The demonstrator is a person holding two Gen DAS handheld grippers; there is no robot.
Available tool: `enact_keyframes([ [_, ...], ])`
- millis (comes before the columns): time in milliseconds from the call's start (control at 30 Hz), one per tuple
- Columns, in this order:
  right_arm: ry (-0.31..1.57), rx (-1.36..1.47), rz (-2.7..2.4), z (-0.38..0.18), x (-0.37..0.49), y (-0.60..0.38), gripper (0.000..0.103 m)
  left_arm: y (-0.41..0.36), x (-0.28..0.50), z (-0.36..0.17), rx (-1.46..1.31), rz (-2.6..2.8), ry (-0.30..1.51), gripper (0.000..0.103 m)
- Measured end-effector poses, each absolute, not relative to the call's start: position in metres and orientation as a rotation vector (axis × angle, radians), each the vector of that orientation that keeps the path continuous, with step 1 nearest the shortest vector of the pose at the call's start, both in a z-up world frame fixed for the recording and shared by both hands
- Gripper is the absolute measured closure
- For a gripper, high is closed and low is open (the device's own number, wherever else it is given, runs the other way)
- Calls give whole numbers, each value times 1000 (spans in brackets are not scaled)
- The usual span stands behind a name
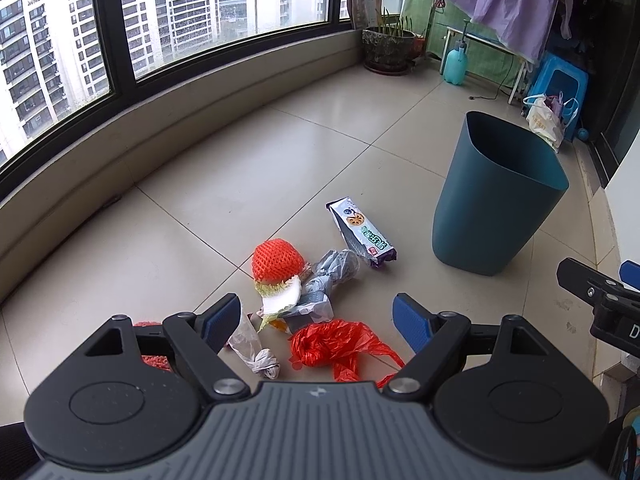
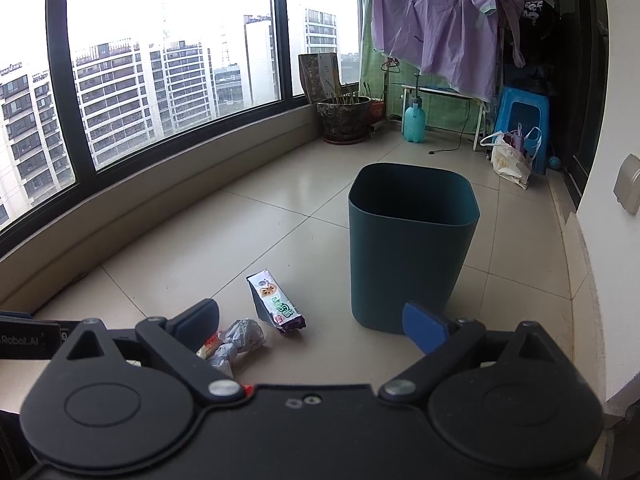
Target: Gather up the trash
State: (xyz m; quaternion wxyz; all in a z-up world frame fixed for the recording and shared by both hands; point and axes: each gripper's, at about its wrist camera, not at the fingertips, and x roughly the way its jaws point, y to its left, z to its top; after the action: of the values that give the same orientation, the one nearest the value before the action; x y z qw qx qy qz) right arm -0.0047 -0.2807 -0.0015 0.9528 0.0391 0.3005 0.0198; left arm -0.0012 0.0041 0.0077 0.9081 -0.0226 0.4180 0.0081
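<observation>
Left claw [image 1: 318, 316] is held wide open w/ nothing gripped, low over the trash pile on the floor; right claw [image 2: 312, 320] likewise open & empty. Red plastic bag [image 1: 340, 346] lies nearest, betw. the left fingers: judged light, soft, slippery, best pinched at its bunched middle. Foam fruit net [image 1: 277, 261] is springy; snack wrapper [image 1: 362, 232] crinkly. Bin [image 1: 496, 196] stands upright just beyond.
</observation>
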Motion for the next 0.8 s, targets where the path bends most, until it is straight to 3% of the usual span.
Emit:
enact_keyframes([
  [800,680,110,108,-2,3,-278,2,4,0,6,-50,20,869,20],
])
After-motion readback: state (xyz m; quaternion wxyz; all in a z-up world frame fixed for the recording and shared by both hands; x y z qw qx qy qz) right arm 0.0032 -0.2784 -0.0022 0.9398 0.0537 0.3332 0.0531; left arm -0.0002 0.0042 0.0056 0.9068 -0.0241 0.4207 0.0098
